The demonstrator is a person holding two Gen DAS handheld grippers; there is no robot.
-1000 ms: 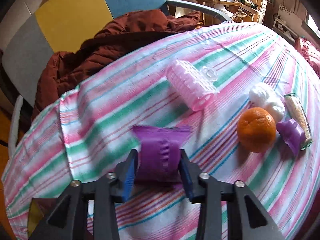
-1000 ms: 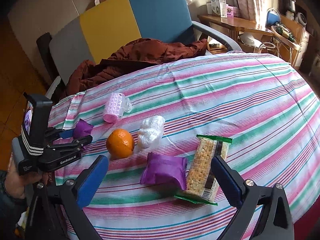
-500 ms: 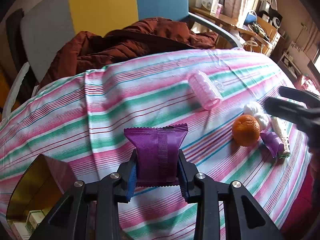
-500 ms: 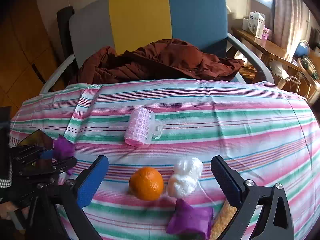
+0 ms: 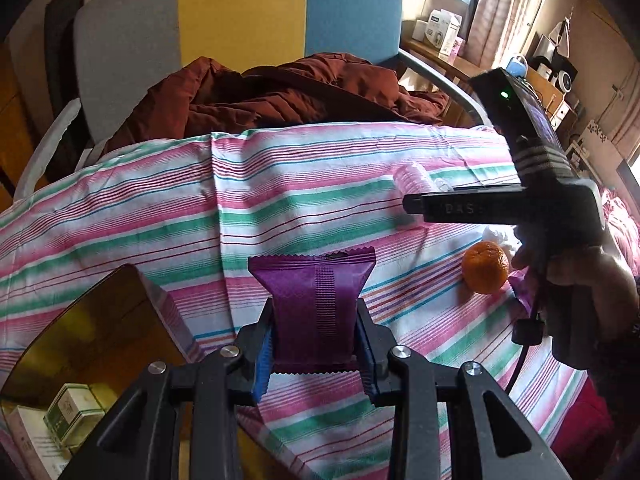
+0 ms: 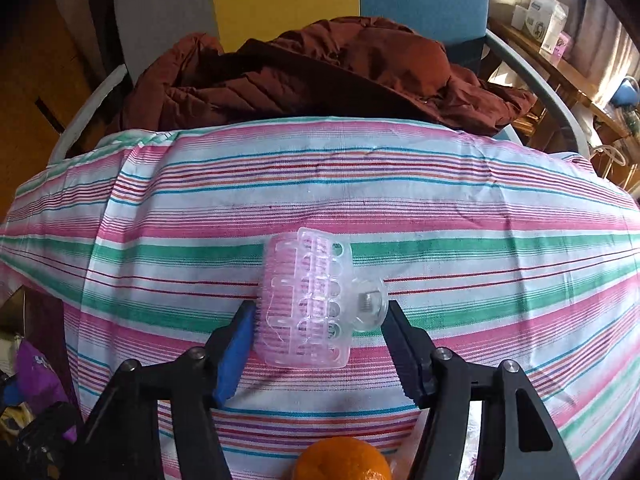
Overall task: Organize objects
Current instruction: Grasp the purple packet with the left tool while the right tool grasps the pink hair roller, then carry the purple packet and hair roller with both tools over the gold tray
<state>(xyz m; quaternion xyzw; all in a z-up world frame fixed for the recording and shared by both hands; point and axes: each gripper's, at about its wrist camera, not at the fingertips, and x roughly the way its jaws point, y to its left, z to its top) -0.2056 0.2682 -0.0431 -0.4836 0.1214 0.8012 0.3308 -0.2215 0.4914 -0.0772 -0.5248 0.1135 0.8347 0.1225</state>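
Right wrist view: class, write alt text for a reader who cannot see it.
An open right gripper straddles a pink hair roller with a clear clip lying on a striped tablecloth. An orange sits nearer the camera, and a rust-brown jacket lies on the chair behind.

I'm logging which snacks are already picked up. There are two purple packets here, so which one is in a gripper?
The purple packet clamped upright between the left gripper fingers, above the striped cloth. The other purple packet lies beside the orange, mostly hidden.

Left gripper (image 5: 316, 344): clamped on purple packet (image 5: 314, 304).
Orange (image 5: 485, 267): right of the packet, on striped cloth (image 5: 304, 200).
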